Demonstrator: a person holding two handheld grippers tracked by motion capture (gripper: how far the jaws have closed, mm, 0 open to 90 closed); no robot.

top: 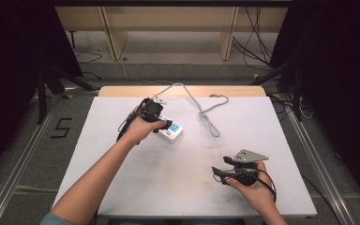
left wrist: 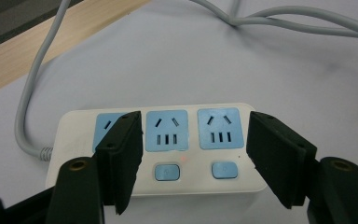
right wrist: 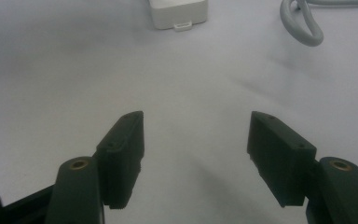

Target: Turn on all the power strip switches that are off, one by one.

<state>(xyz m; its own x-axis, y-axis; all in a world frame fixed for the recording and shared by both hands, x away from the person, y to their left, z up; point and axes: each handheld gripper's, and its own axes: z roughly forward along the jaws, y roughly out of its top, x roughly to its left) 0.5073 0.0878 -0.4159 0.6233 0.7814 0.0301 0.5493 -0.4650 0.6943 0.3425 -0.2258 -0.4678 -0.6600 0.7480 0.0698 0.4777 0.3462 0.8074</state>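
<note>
Right gripper [top: 222, 169] idles near the desk's front edge, jaws parted and empty. Left gripper [left wrist: 193, 154] hovers, jaws spread, over the power strip [left wrist: 168, 149] mid-desk: rigid, light, smooth plastic; grasp across its narrow sides.

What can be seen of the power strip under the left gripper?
The power strip is a white, plastic-looking block with rounded corners, lying flat on the white table. Its top carries blue socket panels in a row, three visible, with small blue buttons below two of them. A grey cord leaves one end through a ribbed sleeve and loops across the table. The left gripper hangs over it, jaws open, one jaw covering part of a socket panel; whether they touch it is unclear.
</note>
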